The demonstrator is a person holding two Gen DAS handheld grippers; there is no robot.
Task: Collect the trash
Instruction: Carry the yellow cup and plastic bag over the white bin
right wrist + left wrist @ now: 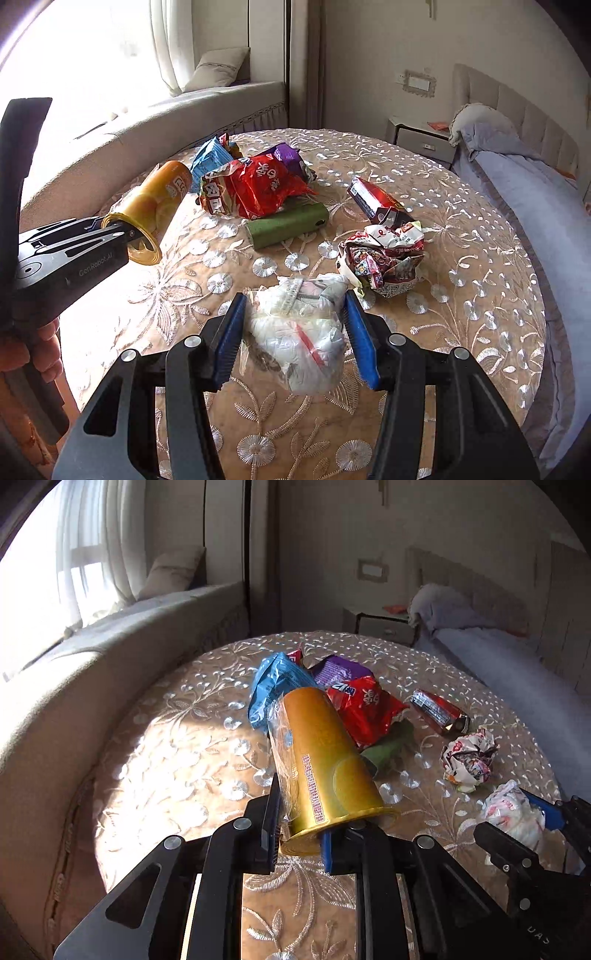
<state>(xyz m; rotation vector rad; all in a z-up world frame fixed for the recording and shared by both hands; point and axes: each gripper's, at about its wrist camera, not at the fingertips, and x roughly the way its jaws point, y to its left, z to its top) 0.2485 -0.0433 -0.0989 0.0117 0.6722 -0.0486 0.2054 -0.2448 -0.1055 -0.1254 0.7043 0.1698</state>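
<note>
Trash on the round table point(480, 258): left gripper point(299, 834) has its fingers clamped on the rim of the yellow cup point(325, 760), lifted clear of the cloth; right gripper point(295, 332) is squeezed on the white plastic wad point(299, 332), pads pressing both sides. Still lying loose: blue wrapper point(208, 157), red snack bag point(255, 184), purple packet point(282, 153), green tube point(288, 225), small red carton point(376, 203), crumpled paper ball point(384, 258). No bin in view, so just started; most pieces left.
</note>
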